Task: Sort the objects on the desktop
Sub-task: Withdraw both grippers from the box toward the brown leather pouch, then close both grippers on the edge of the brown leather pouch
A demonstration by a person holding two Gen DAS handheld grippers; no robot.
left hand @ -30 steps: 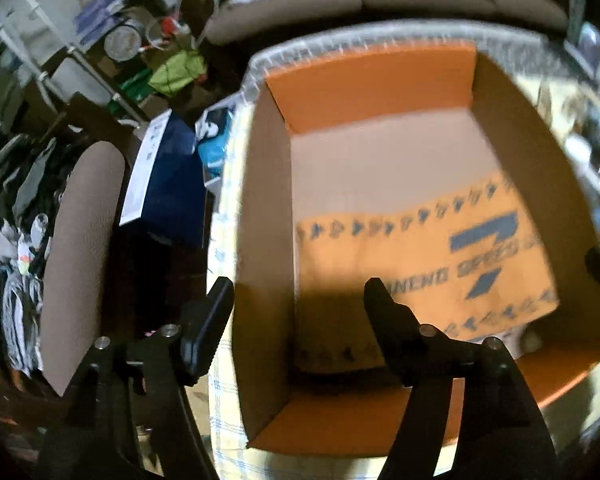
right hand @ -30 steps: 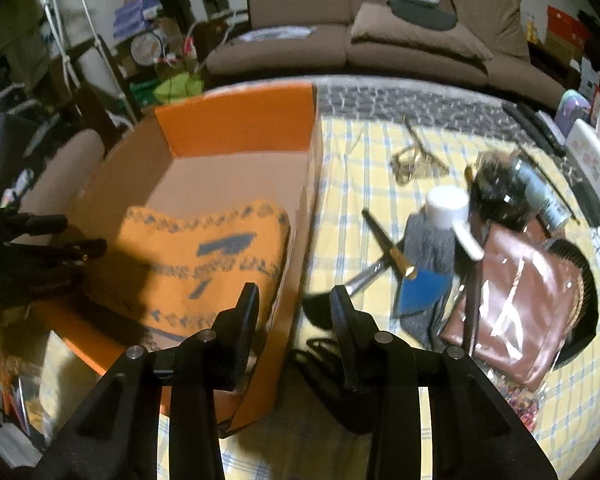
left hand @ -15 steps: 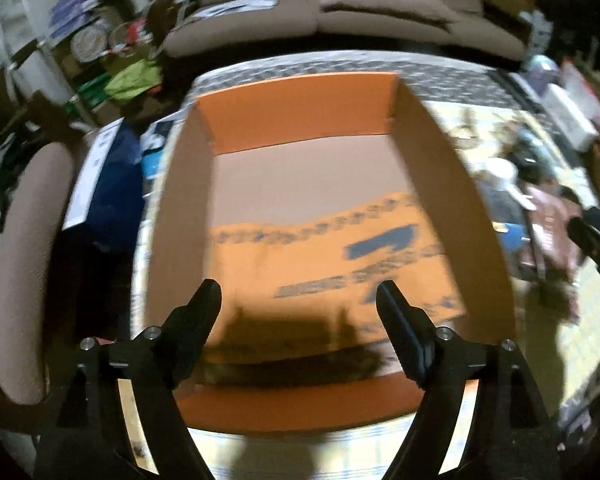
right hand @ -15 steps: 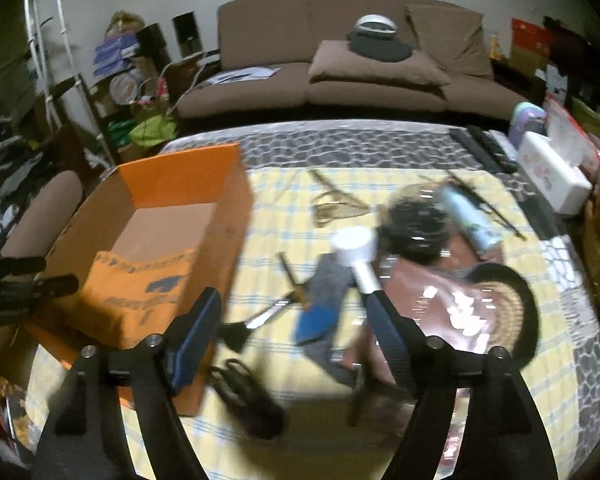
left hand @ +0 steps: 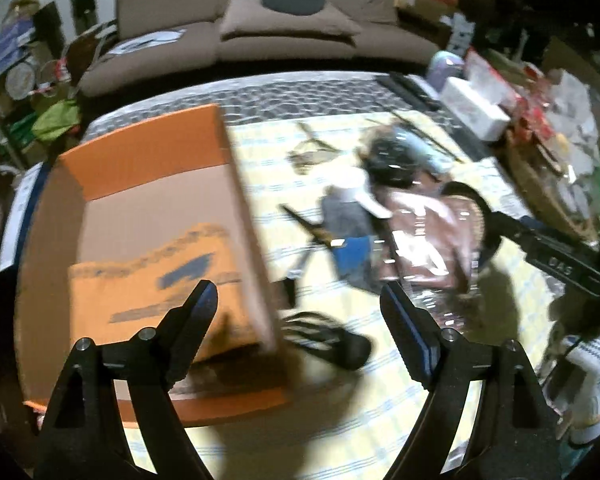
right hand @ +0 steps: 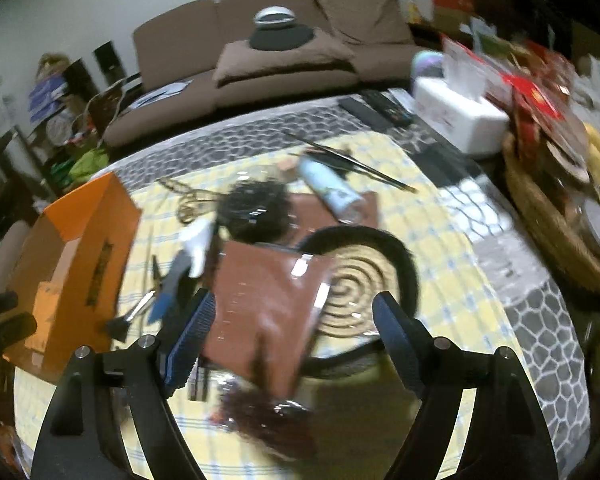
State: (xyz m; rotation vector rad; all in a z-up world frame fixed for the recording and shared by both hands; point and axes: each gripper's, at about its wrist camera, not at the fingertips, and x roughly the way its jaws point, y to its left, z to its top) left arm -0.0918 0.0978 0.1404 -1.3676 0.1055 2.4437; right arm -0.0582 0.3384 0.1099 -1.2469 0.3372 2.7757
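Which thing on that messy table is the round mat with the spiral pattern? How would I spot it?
Start at the orange cardboard box on the yellow checked tablecloth. Look right, past the brown leather pouch. Partly under it lies the round mat: tan spiral rings with a black rim, the only flat disc there.

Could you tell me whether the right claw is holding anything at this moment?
No, the right claw holds nothing; its jaws are opening above the brown pouch, with nothing pressed between them.

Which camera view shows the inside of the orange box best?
The left wrist view. It looks down into the orange box, showing its brown floor and the orange printed sheet inside. The right wrist view shows the same box at the left edge, mostly its outer side wall, with only a narrow slice of the inside.
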